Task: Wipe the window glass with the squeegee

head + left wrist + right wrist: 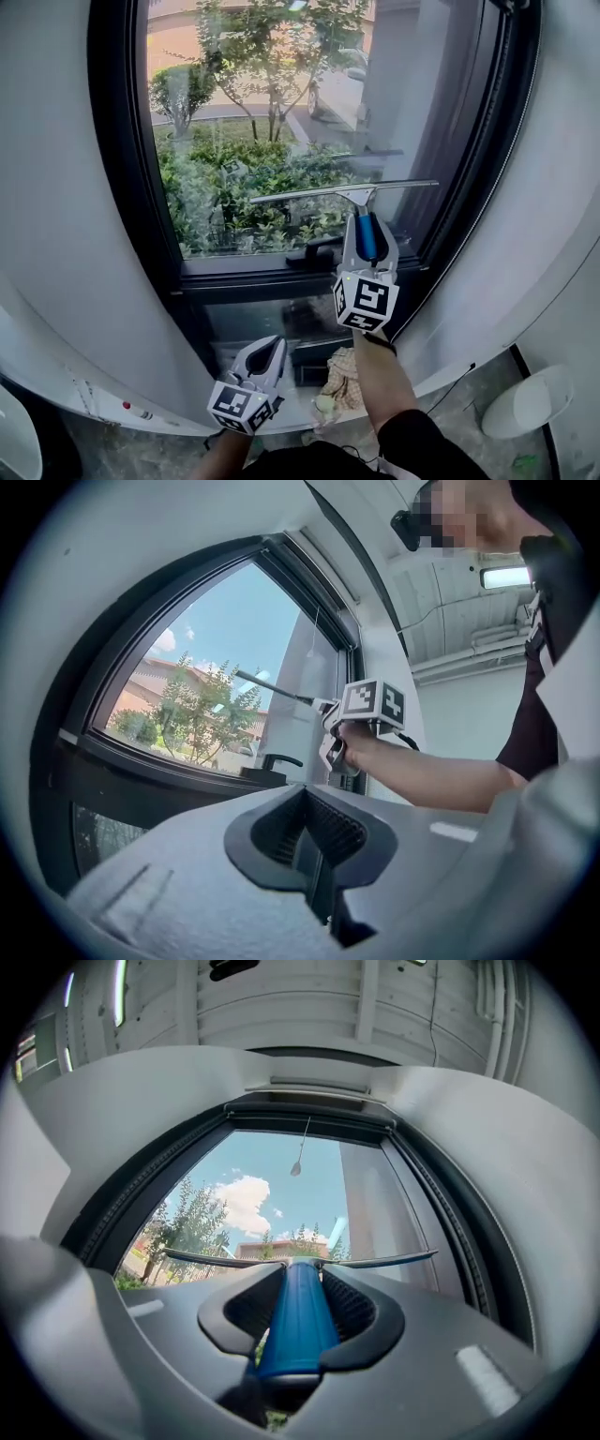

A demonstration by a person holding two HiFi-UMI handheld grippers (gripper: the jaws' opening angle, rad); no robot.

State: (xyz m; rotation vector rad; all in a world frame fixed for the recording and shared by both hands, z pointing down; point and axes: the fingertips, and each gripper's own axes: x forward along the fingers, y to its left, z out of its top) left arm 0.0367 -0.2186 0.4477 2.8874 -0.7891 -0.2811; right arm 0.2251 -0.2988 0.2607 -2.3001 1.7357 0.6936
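Observation:
The squeegee (pixel 367 231) has a blue handle and a long metal blade (pixel 343 191) lying across the lower part of the window glass (pixel 281 122). My right gripper (pixel 367 246) is shut on the blue handle (pixel 298 1321), and its blade (pixel 375 1262) spans the pane ahead. My left gripper (pixel 263 357) hangs lower, below the sill, with its jaws together and nothing in them. In the left gripper view the right gripper (pixel 339 735) and the squeegee blade (pixel 272 688) show against the glass (pixel 216 667).
A dark window frame (pixel 122 169) surrounds the glass, with a black handle (pixel 314 251) on the lower rail. A cloth (pixel 345 380) lies on the sill below. A white round object (pixel 530 398) stands on the floor at right.

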